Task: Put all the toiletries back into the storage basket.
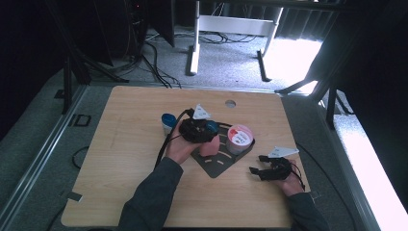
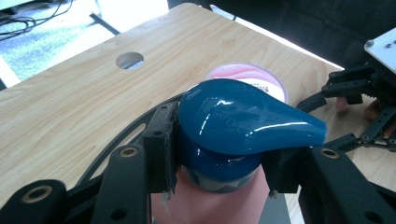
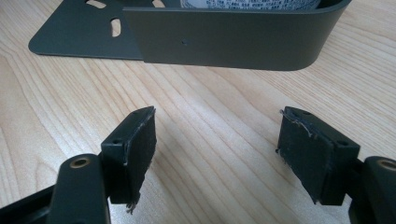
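A pink bottle (image 1: 210, 146) with a glossy blue cap (image 2: 243, 116) stands upright in a dark metal tray (image 1: 219, 166) at the table's middle. My left gripper (image 1: 204, 130) is shut on that cap, one pad on each side (image 2: 217, 154). Just right of the bottle, a round tub with a pink and white lid (image 1: 239, 137) sits in the same tray. My right gripper (image 1: 257, 171) rests low over the bare wood to the right of the tray, open with nothing between its pads (image 3: 217, 140). The tray's curved wall (image 3: 224, 42) lies just ahead of it.
A second bottle with a blue cap (image 1: 167, 121) stands on the table left of the tray. A round cable hole (image 1: 230, 103) is near the far edge. Bare wood spreads to the left and along the front. Table legs and cables lie on the floor beyond.
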### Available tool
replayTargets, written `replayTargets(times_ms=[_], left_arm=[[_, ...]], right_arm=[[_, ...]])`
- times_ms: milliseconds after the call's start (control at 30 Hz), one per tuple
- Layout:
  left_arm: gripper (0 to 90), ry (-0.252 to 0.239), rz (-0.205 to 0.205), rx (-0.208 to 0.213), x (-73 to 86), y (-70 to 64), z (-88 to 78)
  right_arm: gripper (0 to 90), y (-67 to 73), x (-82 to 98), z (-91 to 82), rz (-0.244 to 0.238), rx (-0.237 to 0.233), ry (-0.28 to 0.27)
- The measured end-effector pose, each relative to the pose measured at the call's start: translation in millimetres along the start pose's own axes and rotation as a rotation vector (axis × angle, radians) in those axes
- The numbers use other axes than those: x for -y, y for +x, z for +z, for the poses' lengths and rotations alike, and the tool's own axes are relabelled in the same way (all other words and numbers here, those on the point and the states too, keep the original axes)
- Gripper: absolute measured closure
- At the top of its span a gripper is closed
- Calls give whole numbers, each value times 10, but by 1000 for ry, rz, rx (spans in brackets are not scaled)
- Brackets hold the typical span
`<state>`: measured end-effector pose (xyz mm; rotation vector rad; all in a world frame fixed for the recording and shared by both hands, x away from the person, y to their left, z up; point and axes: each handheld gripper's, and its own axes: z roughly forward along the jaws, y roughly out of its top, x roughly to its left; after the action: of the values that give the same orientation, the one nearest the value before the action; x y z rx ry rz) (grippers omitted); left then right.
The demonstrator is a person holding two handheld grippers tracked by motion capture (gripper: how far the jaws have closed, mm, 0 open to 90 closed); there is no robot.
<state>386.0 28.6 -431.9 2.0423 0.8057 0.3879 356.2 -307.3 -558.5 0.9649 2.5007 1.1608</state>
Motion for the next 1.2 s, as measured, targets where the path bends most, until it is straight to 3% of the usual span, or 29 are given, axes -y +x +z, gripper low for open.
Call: replayTargets(times_ms=[500, 1200], left_arm=[[528, -5, -15, -11, -59, 34, 110], [527, 3, -5, -45, -84, 66, 384]], right_arm=[[274, -2, 1, -1, -1, -1, 0], [274, -6, 2, -2, 1, -2, 0]])
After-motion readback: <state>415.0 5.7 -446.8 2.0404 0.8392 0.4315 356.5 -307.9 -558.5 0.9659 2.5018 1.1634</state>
